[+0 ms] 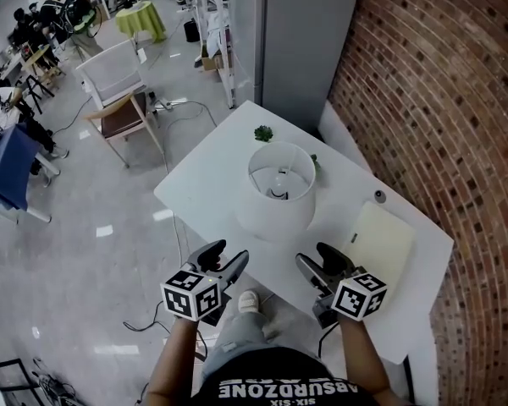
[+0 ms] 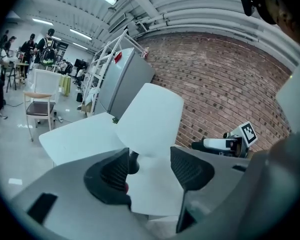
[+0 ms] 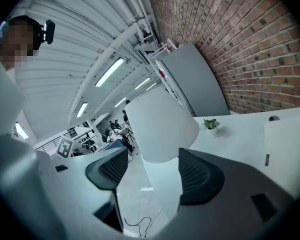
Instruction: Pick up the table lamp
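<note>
On the white table (image 1: 205, 178), toward its near edge: table lamp (image 1: 277, 191) upright, untouched | left gripper (image 1: 229, 257), right gripper (image 1: 317, 259): jaws wide apart, empty, flanking the shade | remaining: grasp, lift

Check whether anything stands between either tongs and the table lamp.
Nothing visible does. The left tongs and right tongs are open and empty, each facing the table lamp directly. The small potted plant stands beyond the lamp, out of the path.
</note>
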`<move>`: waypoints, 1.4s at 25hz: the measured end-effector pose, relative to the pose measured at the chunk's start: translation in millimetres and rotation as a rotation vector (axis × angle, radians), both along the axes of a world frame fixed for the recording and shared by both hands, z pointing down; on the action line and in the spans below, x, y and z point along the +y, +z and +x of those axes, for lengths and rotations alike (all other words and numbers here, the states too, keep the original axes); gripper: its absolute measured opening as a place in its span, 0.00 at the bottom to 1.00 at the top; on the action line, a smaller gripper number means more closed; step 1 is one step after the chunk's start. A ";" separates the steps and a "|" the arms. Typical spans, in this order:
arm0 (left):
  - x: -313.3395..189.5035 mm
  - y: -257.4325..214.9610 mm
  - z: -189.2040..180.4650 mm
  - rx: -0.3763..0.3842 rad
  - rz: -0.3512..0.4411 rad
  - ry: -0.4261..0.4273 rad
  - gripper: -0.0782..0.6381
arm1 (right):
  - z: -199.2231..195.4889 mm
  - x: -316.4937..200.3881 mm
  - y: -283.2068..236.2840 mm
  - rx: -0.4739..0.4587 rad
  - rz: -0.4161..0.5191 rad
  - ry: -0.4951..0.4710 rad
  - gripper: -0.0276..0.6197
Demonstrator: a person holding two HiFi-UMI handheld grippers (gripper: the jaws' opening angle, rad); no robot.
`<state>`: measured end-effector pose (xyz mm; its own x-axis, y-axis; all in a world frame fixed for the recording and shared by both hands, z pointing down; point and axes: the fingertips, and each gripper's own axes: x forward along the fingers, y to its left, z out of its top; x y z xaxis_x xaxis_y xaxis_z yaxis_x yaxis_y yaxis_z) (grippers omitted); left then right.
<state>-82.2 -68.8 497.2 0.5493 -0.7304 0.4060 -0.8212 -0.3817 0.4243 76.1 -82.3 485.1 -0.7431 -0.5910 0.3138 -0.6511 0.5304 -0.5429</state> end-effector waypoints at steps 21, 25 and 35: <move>-83.3 41.3 -33.7 0.132 -0.139 0.124 0.46 | 4.7 -68.1 45.0 -0.149 -0.193 0.118 0.52; -90.6 46.7 -30.9 0.139 -0.156 0.164 0.46 | 4.3 -73.1 49.3 -0.198 -0.210 0.119 0.52; -98.6 53.0 -25.1 0.298 -0.219 0.262 0.46 | 6.2 -86.1 51.2 -0.398 -0.244 0.118 0.52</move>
